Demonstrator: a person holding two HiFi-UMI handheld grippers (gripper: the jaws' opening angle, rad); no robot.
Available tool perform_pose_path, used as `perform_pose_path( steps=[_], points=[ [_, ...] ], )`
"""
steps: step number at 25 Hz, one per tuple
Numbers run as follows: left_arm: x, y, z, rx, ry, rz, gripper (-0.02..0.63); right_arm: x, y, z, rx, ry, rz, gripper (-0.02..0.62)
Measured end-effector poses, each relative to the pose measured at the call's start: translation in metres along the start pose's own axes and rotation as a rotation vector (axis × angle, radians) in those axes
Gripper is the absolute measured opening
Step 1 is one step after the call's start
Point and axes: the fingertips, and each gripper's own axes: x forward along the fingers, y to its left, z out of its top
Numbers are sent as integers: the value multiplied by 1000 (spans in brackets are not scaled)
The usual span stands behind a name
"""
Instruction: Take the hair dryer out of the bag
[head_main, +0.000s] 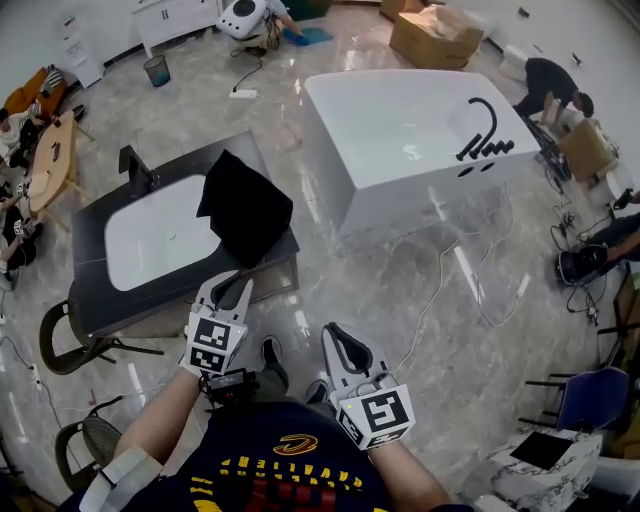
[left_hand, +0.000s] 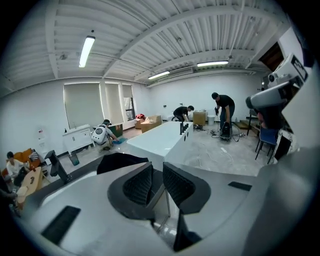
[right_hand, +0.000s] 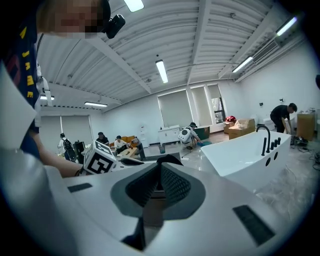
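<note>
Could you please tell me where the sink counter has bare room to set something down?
The white basin, left of the black bag, lies bare, as does the dark counter strip along its near edge. The bag crowds the right end.

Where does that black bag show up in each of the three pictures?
Head view: black bag, left of centre, on the dark sink counter.
Left gripper view: left of centre, below the middle.
Right gripper view: small dark peak near the centre.
Shared landmark: white bathtub, right of the bag everywhere.
</note>
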Motion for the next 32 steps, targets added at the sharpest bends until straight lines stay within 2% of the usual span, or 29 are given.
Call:
perform_pose_path(
  steps=[6,9,14,21,26,30,32],
  points=[
    [65,32,-41,37,98,-37,65,42,3,4,8,30,-53,21],
    [90,39,-56,62,152,-58,98,56,5,7,13,45,-79,21],
    [120,46,-67,100,179,-85,100,74,3,8,16,67,-128,21],
    [142,45,-78,146,245,-108,170,84,1,1,47,85,-159,21],
    [155,47,-90,198,310,-90,170,89,-10,-12,87,98,-151,21],
    [155,50,-91,186,335,-113,162,108,-18,-14,103,106,-108,21],
    [152,52,-89,171,340,-121,68,119,-20,-13,106,111,-75,21]
  ],
)
